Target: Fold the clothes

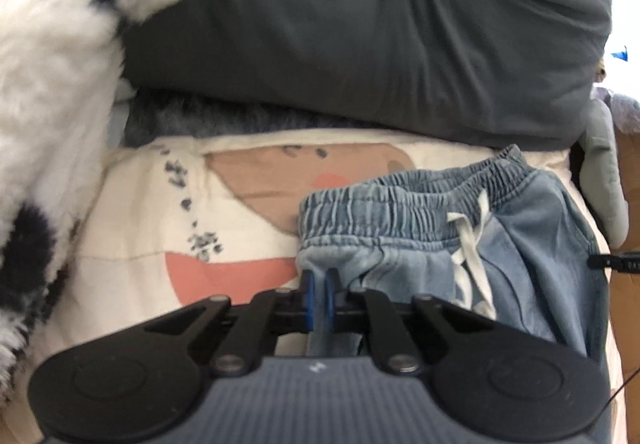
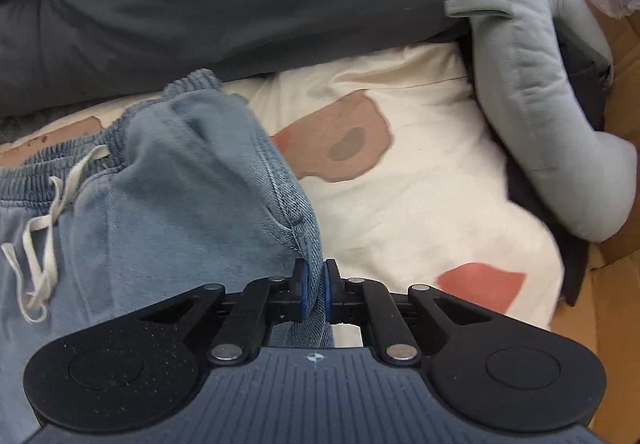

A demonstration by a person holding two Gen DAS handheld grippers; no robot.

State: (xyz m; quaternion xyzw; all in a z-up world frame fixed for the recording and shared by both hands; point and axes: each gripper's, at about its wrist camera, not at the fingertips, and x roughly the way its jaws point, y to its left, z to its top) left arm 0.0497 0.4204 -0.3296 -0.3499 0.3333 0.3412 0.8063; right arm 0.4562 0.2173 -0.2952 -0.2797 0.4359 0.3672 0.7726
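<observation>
Light blue denim shorts [image 1: 532, 244] with an elastic waistband and a white drawstring [image 1: 468, 244] lie on a cream bedspread [image 1: 132, 228] printed with pink and brown shapes. My left gripper [image 1: 319, 286] is shut on the left edge of the shorts, just below the waistband, with a fold of denim pinched between its blue pads. In the right wrist view the same shorts [image 2: 160, 204] fill the left side. My right gripper [image 2: 315, 280] is shut on their right side seam, denim squeezed between its pads.
A dark grey duvet [image 1: 360, 24] is heaped behind the shorts. A white and black fluffy throw [image 1: 44, 92] hangs at the left. A grey-green plush toy [image 2: 532, 84] lies at the right, beside a brown cardboard box [image 2: 624, 100].
</observation>
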